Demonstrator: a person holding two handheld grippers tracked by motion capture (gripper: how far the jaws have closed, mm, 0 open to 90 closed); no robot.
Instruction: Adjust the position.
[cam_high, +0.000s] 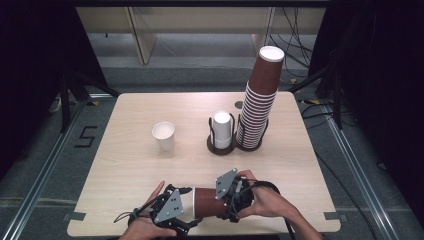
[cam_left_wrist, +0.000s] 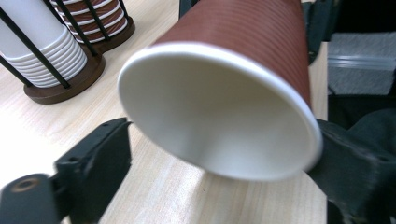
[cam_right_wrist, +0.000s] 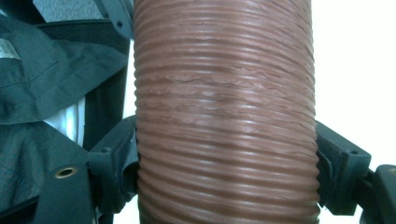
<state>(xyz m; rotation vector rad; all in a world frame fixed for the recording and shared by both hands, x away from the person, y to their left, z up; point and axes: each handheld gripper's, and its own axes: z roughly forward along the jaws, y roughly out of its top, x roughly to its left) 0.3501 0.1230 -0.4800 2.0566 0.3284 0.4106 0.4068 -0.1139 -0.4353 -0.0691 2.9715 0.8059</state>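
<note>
Pale wood forms the table (cam_high: 130, 165), which stands on a grey floor with dark curtains at both sides. At its far side two round holders sit side by side: one carries a short stack of white cups (cam_high: 222, 129), the other a tall leaning stack of brown cups (cam_high: 258, 107). A single white cup (cam_high: 164, 135) stands alone, upright, to the left of them.

Near the front edge a brown ribbed cup (cam_high: 207, 202) is held on its side between the two grippers. The right gripper (cam_high: 231, 197) is clamped across the cup's body, both jaws pressed against the ribbing, as seen in the right gripper view. The left gripper (cam_high: 182, 210) is placed at the cup's white-rimmed mouth, with a jaw on either side of the rim (cam_left_wrist: 219, 112); whether those jaws are pressing or merely bracketing the rim cannot be told.

A hand-over or a separating of nested cups is judged to be in progress. For the next move, a firm hold at the rim would be needed before the right grip is eased.
</note>
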